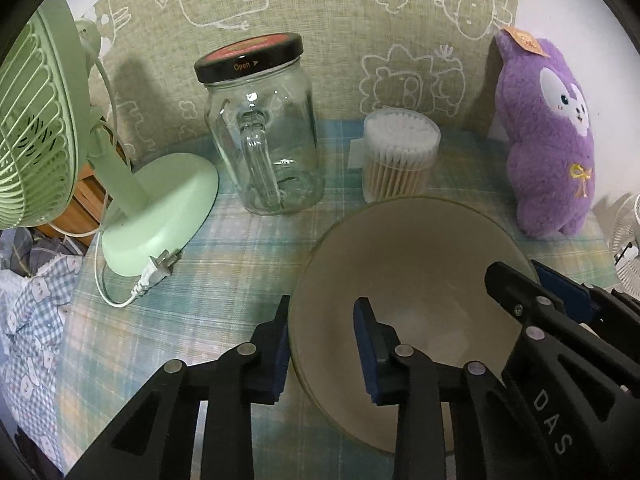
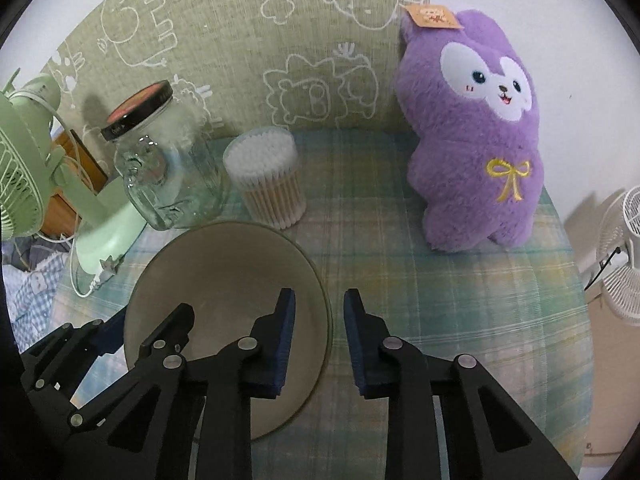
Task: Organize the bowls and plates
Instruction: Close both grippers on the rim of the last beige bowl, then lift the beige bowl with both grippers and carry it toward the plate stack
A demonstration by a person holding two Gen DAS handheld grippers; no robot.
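A big pale bowl [image 1: 404,300] sits on the worktop [image 2: 440,312], which has a checked cloth on it. The bowl is in front of a glass jar [image 1: 264,136] and a tub of cotton swabs [image 1: 400,156]. A purple plush toy [image 2: 476,132] stands well off to the right. The step in hand looks like picking the bowl up with both tools at once. The left gripper [image 1: 322,354] has its jaws around the bowl's left rim, one inside and one outside. The right gripper [image 2: 318,338] does the same on the right rim. Both sets of jaws are narrow, but there is a small gap at the rim, so I cannot tell if they squeeze it yet. Next, I think both need a firm hold, then a lift together and kept level, so the bowl does not tip or slip out.
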